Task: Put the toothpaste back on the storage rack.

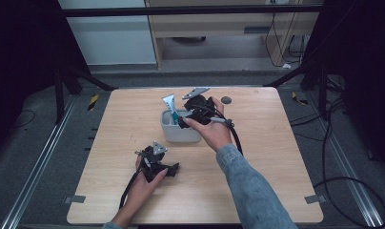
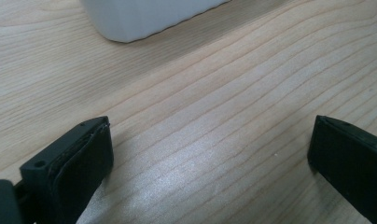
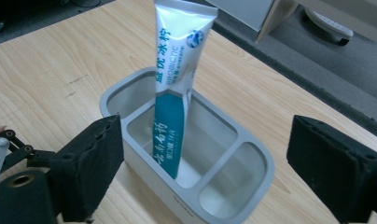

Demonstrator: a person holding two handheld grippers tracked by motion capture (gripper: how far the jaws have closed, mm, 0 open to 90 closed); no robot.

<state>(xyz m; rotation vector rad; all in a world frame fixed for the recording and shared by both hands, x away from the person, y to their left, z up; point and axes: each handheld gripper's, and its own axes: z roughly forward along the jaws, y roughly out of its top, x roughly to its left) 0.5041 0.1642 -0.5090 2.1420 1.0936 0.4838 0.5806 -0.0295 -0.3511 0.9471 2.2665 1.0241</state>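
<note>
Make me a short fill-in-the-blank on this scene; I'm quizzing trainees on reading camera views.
1. The toothpaste tube stands in the holder's ____ compartment.
2. The grey holder has ____ compartments.
3. The right gripper has its jaws ____.
4. The left gripper hovers over bare ____.

Missing words: middle; three; open; table

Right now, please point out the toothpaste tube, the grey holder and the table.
toothpaste tube [image 3: 170, 126]: right gripper view, its teal lower half.
grey holder [image 3: 266, 179]: right gripper view, its right rim.
table [image 2: 233, 116]: left gripper view, bare wood.
</note>
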